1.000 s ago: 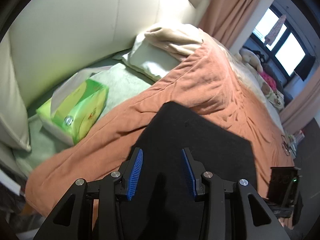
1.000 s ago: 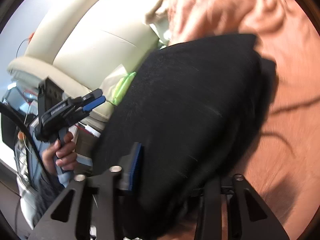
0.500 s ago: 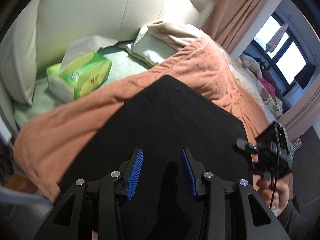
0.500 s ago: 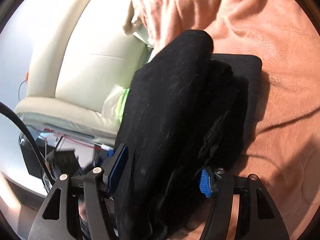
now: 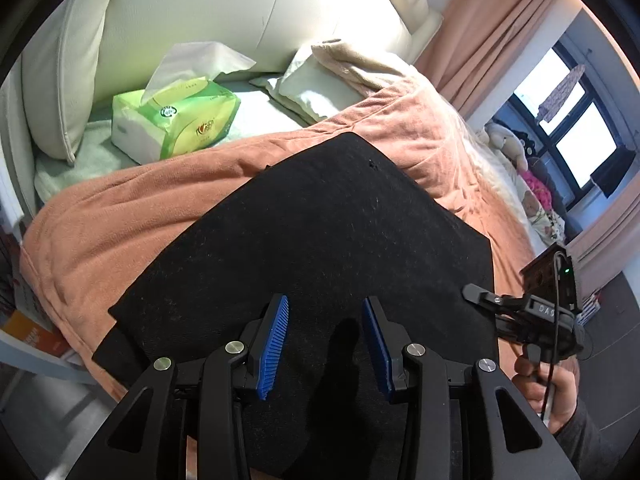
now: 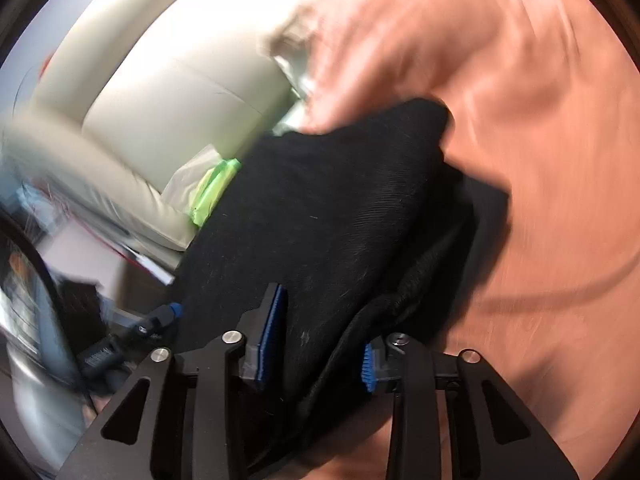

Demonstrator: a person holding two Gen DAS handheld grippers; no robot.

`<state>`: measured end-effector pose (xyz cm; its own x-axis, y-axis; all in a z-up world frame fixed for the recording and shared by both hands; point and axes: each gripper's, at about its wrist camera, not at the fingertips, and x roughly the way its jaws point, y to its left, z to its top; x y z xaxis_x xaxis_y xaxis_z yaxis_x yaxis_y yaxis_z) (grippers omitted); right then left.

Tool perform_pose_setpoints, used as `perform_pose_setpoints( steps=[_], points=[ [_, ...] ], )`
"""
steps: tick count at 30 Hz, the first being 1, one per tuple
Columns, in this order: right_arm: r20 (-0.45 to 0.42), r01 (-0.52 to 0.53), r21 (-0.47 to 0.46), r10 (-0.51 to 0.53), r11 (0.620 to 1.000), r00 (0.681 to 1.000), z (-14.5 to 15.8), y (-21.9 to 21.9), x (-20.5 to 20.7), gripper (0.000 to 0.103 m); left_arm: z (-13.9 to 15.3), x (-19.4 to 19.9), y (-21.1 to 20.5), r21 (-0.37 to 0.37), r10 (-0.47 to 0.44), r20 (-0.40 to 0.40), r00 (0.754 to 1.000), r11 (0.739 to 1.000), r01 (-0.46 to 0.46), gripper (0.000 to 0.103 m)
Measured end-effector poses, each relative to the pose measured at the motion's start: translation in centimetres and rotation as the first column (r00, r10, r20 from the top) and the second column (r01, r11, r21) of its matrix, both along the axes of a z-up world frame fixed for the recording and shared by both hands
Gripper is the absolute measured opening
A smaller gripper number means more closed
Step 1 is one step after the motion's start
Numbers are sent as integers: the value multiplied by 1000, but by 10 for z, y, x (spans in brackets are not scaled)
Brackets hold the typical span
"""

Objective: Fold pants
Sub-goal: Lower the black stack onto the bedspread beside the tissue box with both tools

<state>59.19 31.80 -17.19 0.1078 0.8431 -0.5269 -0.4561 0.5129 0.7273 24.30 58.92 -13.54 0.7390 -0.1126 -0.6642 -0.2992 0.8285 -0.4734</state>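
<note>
Home bedroom: bed [image 5: 420,132], pillow [image 5: 312,92], curtains [image 5: 492,28].

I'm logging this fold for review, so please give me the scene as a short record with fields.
surface: orange blanket on a bed
pants: black pants, folded, lying on the blanket
left gripper: open above the pants, nothing between the pads
right gripper: jaws just closing, thick fold of pants between them; grip looks closed on it
nearby: green tissue pack by the cream headboard
image quality: right wrist view blurred
</note>
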Motion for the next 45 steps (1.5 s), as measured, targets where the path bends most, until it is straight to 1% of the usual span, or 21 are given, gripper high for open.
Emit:
perform_pose_setpoints(
  steps=[1, 2, 4, 6, 7, 10, 13, 15, 16, 17, 20, 22, 23, 26, 27, 31, 33, 35, 39, 43, 45],
  points=[
    [-13, 2, 18, -2, 1000, 1000, 0, -5, 1, 32, 3, -2, -2, 11, 5, -3, 1000, 1000, -5, 42],
    [0, 5, 19, -5, 1000, 1000, 3, -13, -2, 33, 5, -6, -4, 17, 8, -3, 1000, 1000, -8, 42],
    [59, 19, -17, -18, 1000, 998, 12, -22, -10, 39, 6, -14, -8, 15, 15, 9, 1000, 1000, -15, 42],
    [85, 3, -21, -1, 1000, 996, 18, -25, -12, 39, 6, -21, -11, 8, 21, 16, 1000, 1000, -21, 42],
    [80, -3, -21, 5, 1000, 997, 19, -21, -11, 39, 5, -27, -13, 2, 28, 22, 999, 1000, -28, 42],
    [10, -8, -8, 8, 1000, 1000, 12, -16, 2, 40, 4, -37, -19, -19, 39, 34, 999, 999, -39, 42],
    [-18, 39, -22, -39, 999, 999, 6, -17, 12, 61, 4, -48, -24, -38, 55, 34, 998, 998, -54, 42],
    [16, 74, -31, -73, 997, 997, 8, -14, 17, 61, 4, -52, -26, -39, 61, 36, 997, 997, -60, 42],
    [80, 105, -36, -101, 994, 992, 16, -15, 18, 59, 3, -53, -26, -38, 63, 33, 997, 997, -62, 42],
    [121, 117, -39, -111, 992, 986, 23, -13, 17, 46, 2, -53, -26, -38, 62, 29, 998, 997, -60, 42],
    [160, 95, -64, -84, 993, 983, 33, -9, 17, 32, -3, -53, -27, -23, 62, 6, 998, 998, -62, 42],
    [243, 109, -125, -77, 986, 967, 41, -6, 10, 30, -7, -54, -29, -14, 69, -10, 998, 997, -70, 42],
    [280, 124, -165, -74, 978, 957, 43, -5, 5, 25, -8, -54, -30, -3, 72, -22, 997, 997, -72, 42],
    [392, 204, -280, -82, 938, 916, 55, -1, -7, 25, -7, -55, -35, 27, 76, -40, 996, 997, -75, 42],
    [417, 215, -284, -82, 935, 905, 62, -1, -12, 25, -4, -56, -36, 33, 79, -38, 996, 996, -78, 42],
    [504, 178, -239, -35, 954, 863, 87, -2, -32, 25, 10, -57, -41, 54, 73, -9, 997, 996, -72, 42],
    [518, 139, -232, 1, 963, 856, 90, -2, -38, 25, 17, -55, -45, 70, 64, 7, 998, 995, -64, 42],
    [531, 101, -257, 53, 961, 846, 88, 6, -42, 25, 22, -50, -49, 79, 61, 13, 998, 995, -62, 42],
    [571, 64, -306, 129, 950, 811, 86, 17, -40, 25, 27, -42, -61, 94, 47, 34, 998, 994, -50, 42],
    [605, 44, -383, 214, 923, 767, 80, 27, -25, 25, 26, -33, -70, 94, 64, 52, 997, 993, -69, 42],
    [612, 30, -386, 232, 922, 756, 80, 28, -23, 25, 22, -25, -75, 91, 61, 55, 997, 994, -66, 42]
  ],
)
